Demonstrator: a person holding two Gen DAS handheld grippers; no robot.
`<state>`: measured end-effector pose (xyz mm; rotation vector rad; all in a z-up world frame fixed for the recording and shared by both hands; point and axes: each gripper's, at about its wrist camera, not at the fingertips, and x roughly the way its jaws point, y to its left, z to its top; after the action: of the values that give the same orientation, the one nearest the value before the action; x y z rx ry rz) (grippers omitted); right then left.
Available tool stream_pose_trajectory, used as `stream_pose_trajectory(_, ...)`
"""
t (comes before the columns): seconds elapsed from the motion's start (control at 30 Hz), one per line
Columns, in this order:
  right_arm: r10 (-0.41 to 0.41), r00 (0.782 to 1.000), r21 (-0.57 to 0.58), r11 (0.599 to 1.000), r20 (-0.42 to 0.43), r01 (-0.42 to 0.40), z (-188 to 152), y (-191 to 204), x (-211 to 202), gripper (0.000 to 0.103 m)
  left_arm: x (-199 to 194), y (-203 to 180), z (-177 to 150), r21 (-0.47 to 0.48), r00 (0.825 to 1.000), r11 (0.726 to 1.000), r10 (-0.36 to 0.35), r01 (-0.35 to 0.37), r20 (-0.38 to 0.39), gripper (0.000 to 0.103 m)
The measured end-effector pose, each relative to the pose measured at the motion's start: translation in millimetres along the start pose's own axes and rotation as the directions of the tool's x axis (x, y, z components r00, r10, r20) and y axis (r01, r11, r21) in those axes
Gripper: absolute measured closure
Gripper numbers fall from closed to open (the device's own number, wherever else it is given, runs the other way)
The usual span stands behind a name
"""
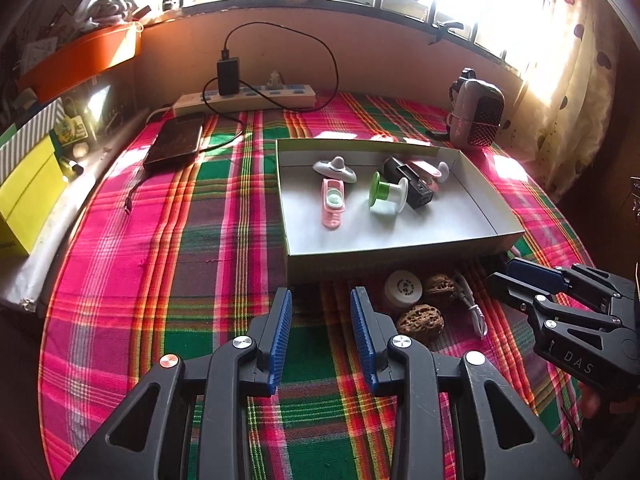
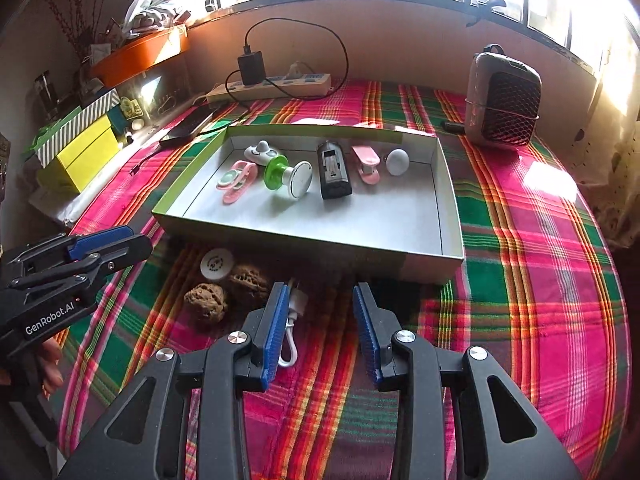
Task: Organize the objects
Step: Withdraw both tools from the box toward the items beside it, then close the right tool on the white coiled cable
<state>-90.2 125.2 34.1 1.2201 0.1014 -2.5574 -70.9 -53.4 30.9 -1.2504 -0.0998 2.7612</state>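
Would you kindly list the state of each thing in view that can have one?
left gripper: open, empty
right gripper: open, empty
box: lidless, holding six small items
charger: plugged into power strip
phone: cable attached, lying flat
walnuts: outside box, on cloth
white disc: outside box
white cable: outside box

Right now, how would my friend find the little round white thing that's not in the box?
Find the big shallow box on the checked cloth. By its near wall lie two brown wrinkly walnuts and a white cable. The white disc is the only flat, round, smooth one, with dark dots on top.
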Motion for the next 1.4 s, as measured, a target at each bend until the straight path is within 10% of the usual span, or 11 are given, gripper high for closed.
stream_pose_trajectory(1.03, -0.056, 0.998, -0.073, 0.996, -0.016, 0.054, -13, 21, 26, 0.064, 3, -2, -18, 0.023, 0.983, 0.986, -0.165, 0.168, -0.073, 0.072)
stream_pose_trajectory(1.4, -0.037, 0.999, -0.093, 0.995, -0.016, 0.035, -17, 14, 22, 0.089, 12, -22, -13, 0.015, 0.971, 0.974, -0.226, 0.227, -0.073, 0.068)
